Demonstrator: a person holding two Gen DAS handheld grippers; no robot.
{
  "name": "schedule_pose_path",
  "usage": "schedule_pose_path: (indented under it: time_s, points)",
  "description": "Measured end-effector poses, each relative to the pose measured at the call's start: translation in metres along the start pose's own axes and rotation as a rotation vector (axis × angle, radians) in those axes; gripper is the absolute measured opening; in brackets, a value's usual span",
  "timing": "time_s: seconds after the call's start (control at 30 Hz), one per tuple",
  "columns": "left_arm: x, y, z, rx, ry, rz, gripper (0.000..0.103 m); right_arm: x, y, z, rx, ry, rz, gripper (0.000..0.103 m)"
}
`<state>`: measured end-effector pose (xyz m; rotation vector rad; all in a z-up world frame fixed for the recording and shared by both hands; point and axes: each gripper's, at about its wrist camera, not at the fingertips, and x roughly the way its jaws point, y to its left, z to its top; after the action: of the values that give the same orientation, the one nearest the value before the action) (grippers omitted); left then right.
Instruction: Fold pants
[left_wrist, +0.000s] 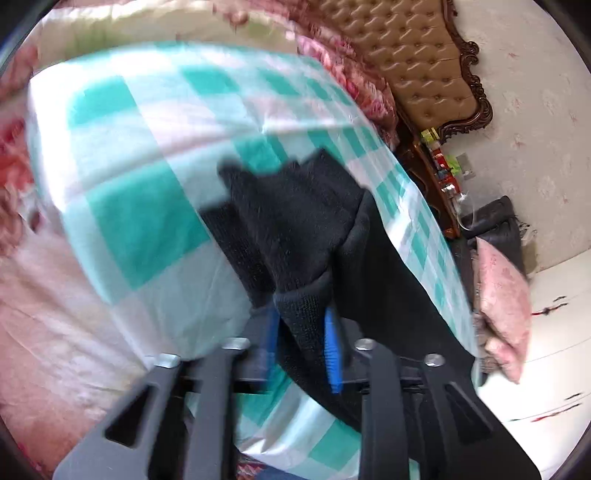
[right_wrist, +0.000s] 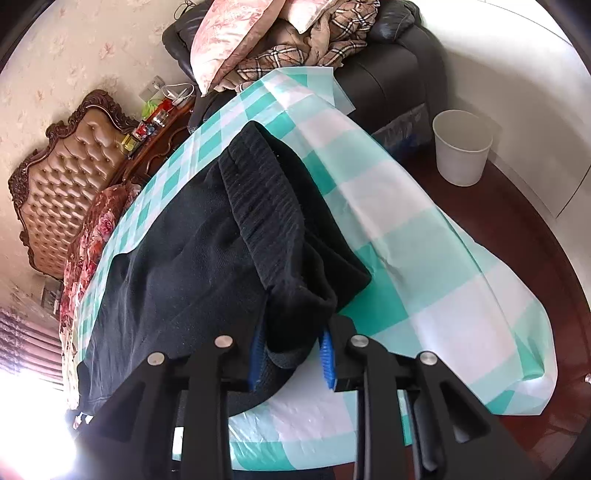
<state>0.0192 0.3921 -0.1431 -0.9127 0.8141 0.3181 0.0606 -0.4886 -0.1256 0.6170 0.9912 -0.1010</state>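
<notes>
The black pants (left_wrist: 295, 221) lie on a teal and white checked cloth (left_wrist: 147, 221) over the bed. My left gripper (left_wrist: 301, 350) is shut on a bunched black edge of the pants, which sits between its blue pads. In the right wrist view the pants (right_wrist: 177, 258) spread wide over the checked cloth (right_wrist: 424, 266), with a ribbed waistband part (right_wrist: 266, 206) folded over on top. My right gripper (right_wrist: 291, 354) is shut on another bunched edge of the pants near the cloth's front edge.
A tufted brown headboard (left_wrist: 417, 59) and a cluttered nightstand (left_wrist: 439, 173) stand behind the bed. A pink pillow (left_wrist: 502, 306) lies at the side. A black sofa (right_wrist: 391, 55) carries pillows and a plaid blanket. A white bin (right_wrist: 461, 147) stands on the dark floor.
</notes>
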Motion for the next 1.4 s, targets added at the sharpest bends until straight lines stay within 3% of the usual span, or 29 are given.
schedule_pose_path:
  time_s: [0.03,0.07,0.13,0.27,0.43,0.6,0.67,0.7,0.77,0.83,1.0,1.1,1.17,1.27,1.4]
  points:
    - [-0.018,-0.006,0.000,0.030,-0.113,0.115,0.063,-0.002,0.000,0.000,-0.006,-0.011,-0.034,0.045]
    - [-0.030,-0.010,0.001,0.058,-0.197,0.154,0.068,-0.005,-0.001,-0.001,-0.010,-0.024,-0.048,0.051]
    - [-0.050,-0.030,-0.003,0.177,-0.313,0.192,0.072,-0.007,-0.005,-0.003,0.004,-0.025,-0.033,0.051]
    - [-0.058,-0.094,-0.031,0.497,-0.410,0.241,0.086,-0.019,-0.016,-0.004,0.039,-0.060,-0.051,0.054]
    - [-0.036,-0.149,-0.063,0.644,-0.377,0.239,0.087,-0.040,-0.034,-0.003,0.080,-0.117,-0.071,0.054]
    - [-0.015,-0.188,-0.097,0.732,-0.244,0.043,0.087,-0.026,-0.022,-0.005,0.014,-0.046,0.019,0.055]
    - [-0.007,-0.201,-0.112,0.778,-0.223,0.021,0.087,-0.015,-0.014,-0.004,-0.010,-0.023,0.005,0.054]
    - [-0.003,-0.205,-0.118,0.789,-0.212,0.015,0.087,-0.012,-0.010,-0.002,-0.022,-0.027,-0.008,0.047]
    - [0.004,-0.212,-0.128,0.790,-0.188,-0.005,0.087,-0.021,0.004,0.004,-0.071,-0.072,-0.032,0.017]
    - [0.010,-0.215,-0.133,0.786,-0.173,-0.019,0.087,-0.033,0.024,0.008,-0.135,-0.107,-0.011,0.011]
    - [0.016,-0.219,-0.140,0.779,-0.156,-0.032,0.086,-0.052,0.071,0.025,-0.342,-0.215,0.049,0.010]
    - [0.014,-0.219,-0.141,0.777,-0.158,-0.035,0.086,-0.013,0.034,0.029,-0.226,-0.108,-0.045,0.009]
    - [0.014,-0.216,-0.140,0.771,-0.156,-0.030,0.086,-0.005,0.013,0.020,-0.178,-0.067,-0.053,0.009]
    - [0.018,-0.213,-0.136,0.735,-0.133,-0.048,0.086,-0.010,0.003,0.013,-0.166,-0.073,-0.035,0.010]
    - [0.021,-0.216,-0.141,0.727,-0.114,-0.068,0.086,-0.024,0.025,0.013,-0.244,-0.146,0.006,0.010]
